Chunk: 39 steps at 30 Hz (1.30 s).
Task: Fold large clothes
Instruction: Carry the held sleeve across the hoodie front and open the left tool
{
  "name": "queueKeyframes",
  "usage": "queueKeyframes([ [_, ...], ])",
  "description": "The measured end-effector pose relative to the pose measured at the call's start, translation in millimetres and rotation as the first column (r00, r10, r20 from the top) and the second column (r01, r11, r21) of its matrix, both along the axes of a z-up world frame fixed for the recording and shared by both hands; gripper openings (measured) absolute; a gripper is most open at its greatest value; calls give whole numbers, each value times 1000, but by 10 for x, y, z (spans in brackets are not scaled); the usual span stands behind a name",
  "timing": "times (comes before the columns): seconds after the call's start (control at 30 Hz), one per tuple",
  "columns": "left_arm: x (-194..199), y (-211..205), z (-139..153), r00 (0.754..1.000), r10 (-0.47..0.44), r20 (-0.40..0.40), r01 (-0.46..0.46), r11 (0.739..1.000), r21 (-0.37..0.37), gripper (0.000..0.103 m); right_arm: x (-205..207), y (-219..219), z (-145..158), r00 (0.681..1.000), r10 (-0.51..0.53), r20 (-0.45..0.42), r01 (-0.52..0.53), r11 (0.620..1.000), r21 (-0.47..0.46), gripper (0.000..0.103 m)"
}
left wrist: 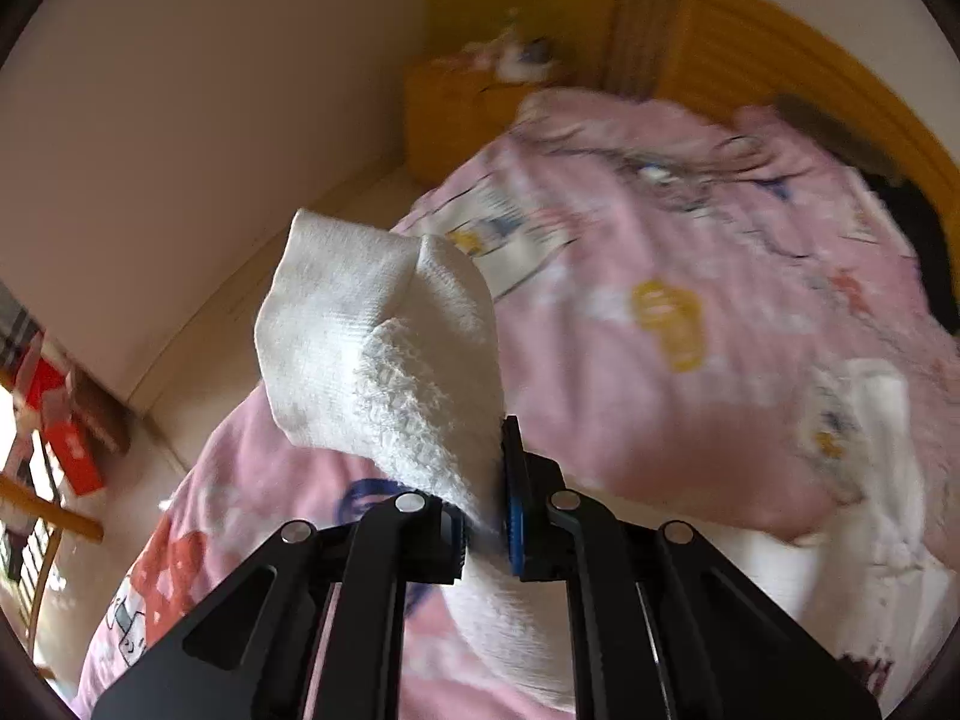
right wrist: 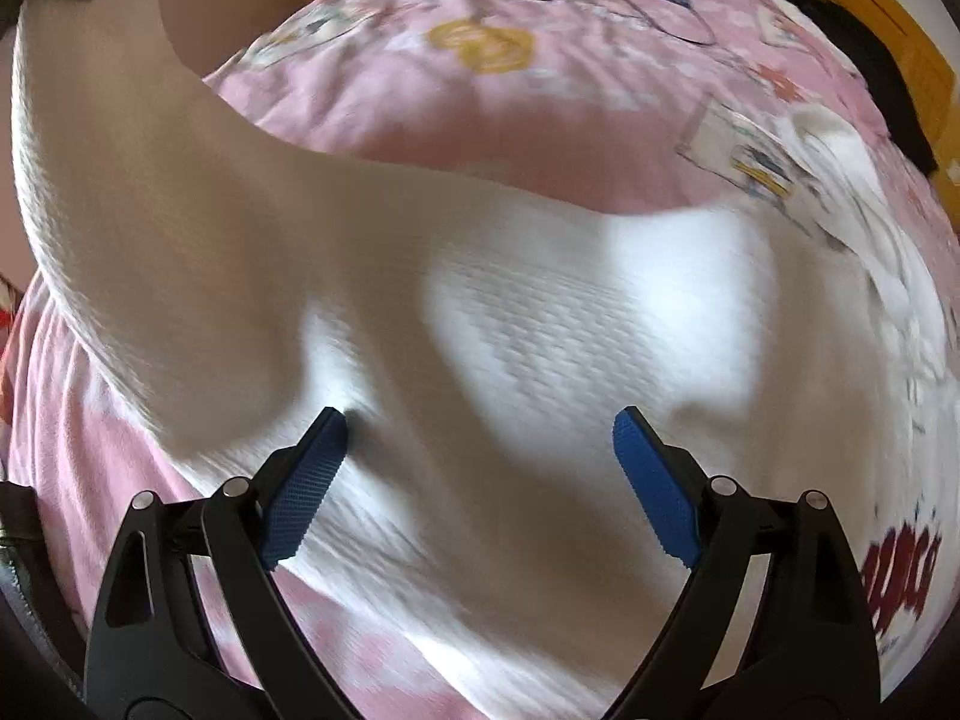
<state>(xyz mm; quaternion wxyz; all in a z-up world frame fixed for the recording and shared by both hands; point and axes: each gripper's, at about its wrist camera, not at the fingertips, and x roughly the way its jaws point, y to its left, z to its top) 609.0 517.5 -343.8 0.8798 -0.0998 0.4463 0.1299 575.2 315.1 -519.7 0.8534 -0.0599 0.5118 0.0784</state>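
A white textured garment [right wrist: 540, 324] lies spread on a pink printed bedspread [right wrist: 480, 102]. My left gripper [left wrist: 486, 531] is shut on one end of the white garment [left wrist: 384, 354] and holds it lifted above the bed, the cloth sticking up past the jaws. That lifted part shows in the right wrist view as a strip rising to the upper left [right wrist: 78, 138]. My right gripper [right wrist: 480, 480] is open and empty, its blue pads [right wrist: 306, 492] spread just above the flat part of the garment.
The pink bedspread [left wrist: 690, 324] covers the bed. A yellow wooden headboard [left wrist: 750, 48] and a yellow nightstand [left wrist: 456, 114] stand at the far end. A beige wall [left wrist: 180, 120] runs along the bed's left side. A dark item [left wrist: 924, 240] lies near the headboard. Red boxes [left wrist: 66, 432] sit at far left.
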Motion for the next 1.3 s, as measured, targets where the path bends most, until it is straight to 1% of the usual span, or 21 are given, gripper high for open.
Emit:
queueKeyframes([
  [0.07,-31,-326,224,998,-49,24,48,998,31,9,-34,-202,67,999,-37,-3,37,999,27,88],
  [0.17,-64,-773,465,993,-111,44,109,992,60,9,-128,-587,205,994,-107,3,107,991,79,88],
  [0.2,-94,-1016,572,987,-151,54,147,987,67,9,-158,-716,251,992,-127,5,126,988,92,88],
  [0.23,-110,-1159,619,984,-168,60,163,984,76,9,-189,-871,303,989,-148,8,146,984,103,88],
  [0.27,-148,-1415,710,978,-197,72,190,977,97,9,-229,-1022,344,986,-164,13,161,980,114,88],
  [0.37,-220,-1981,844,961,-262,94,248,959,139,9,-340,-1514,480,978,-205,39,198,970,144,88],
  [0.4,-252,-2231,885,953,-286,99,270,951,150,9,-363,-1641,513,976,-215,46,206,967,152,88],
  [0.47,-319,-2704,937,940,-323,110,305,939,156,9,-457,-2047,587,967,-245,67,231,957,175,88],
  [0.53,-397,-3081,939,930,-349,119,328,931,162,9,-544,-2465,635,958,-276,79,258,948,186,88],
  [0.57,-445,-3378,942,921,-368,123,348,923,163,9,-584,-2653,649,954,-290,82,270,943,194,88],
  [0.63,-504,-3791,898,911,-395,122,373,912,168,9,-678,-3054,646,944,-319,86,298,935,193,88],
  [0.7,-561,-4232,834,898,-426,114,409,901,147,9,-787,-3544,604,931,-356,78,338,923,182,88],
  [0.77,-607,-4687,744,887,-450,101,438,891,121,9,-886,-3928,574,917,-393,69,376,909,181,88],
  [0.8,-635,-4873,693,883,-458,98,447,887,117,9,-952,-4201,550,906,-418,63,402,898,181,88],
  [0.83,-651,-5043,646,879,-467,93,456,882,114,9,-1012,-4369,530,899,-433,60,417,891,178,88],
  [1.0,-734,-6000,242,855,-516,42,511,854,96,9,-1287,-5280,368,856,-515,38,504,849,159,88],
  [1.1,-747,-6369,-61,840,-543,1,542,839,54,9,-1405,-5674,275,834,-552,8,542,821,180,88],
  [1.17,-773,-6587,-296,832,-554,-31,555,831,46,10,-1446,-5775,227,822,-569,-1,559,808,183,88],
  [1.2,-771,-6626,-396,832,-553,-44,555,831,39,10,-1471,-5849,195,817,-576,-3,568,804,175,88],
  [1.23,-771,-6681,-525,830,-554,-61,556,831,16,11,-1498,-5897,174,815,-580,-3,572,803,170,88],
  [1.3,-785,-6768,-798,824,-559,-95,557,829,-53,21,-1558,-5978,136,809,-588,-7,581,797,167,88],
])
